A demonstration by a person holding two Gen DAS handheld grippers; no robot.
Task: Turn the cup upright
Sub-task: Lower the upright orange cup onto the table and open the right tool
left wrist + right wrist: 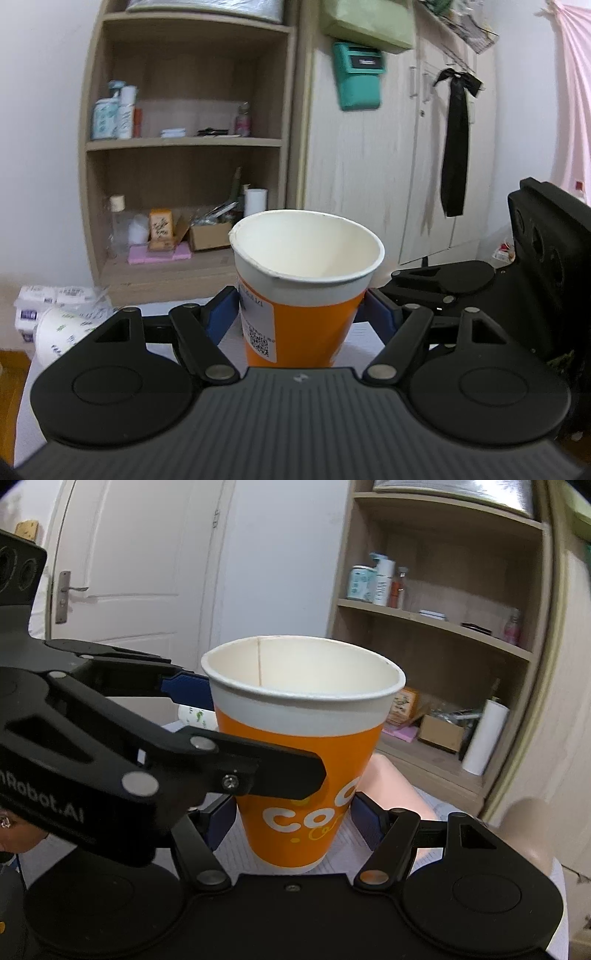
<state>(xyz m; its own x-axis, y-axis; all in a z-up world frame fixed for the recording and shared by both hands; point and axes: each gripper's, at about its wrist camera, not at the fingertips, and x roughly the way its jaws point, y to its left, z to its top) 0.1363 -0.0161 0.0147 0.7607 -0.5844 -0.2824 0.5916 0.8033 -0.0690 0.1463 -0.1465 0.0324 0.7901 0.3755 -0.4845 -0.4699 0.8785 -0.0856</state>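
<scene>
An orange and white paper cup (303, 295) stands upright, mouth up and empty inside, over a white table (365, 343). My left gripper (301, 314) is shut on the cup, with its blue pads (221, 314) pressed on both sides. In the right wrist view the same cup (303, 760) sits between my right gripper's (291, 812) blue pads (365, 816), which touch its lower sides. The left gripper reaches in from the left in that view and holds the cup higher up.
A wooden shelf unit (184, 140) with bottles and boxes stands behind the table. A second white paper cup (59, 332) lies on its side at the left. A wardrobe (369, 147), a white door (122, 565) and a person's knees (391, 790) are nearby.
</scene>
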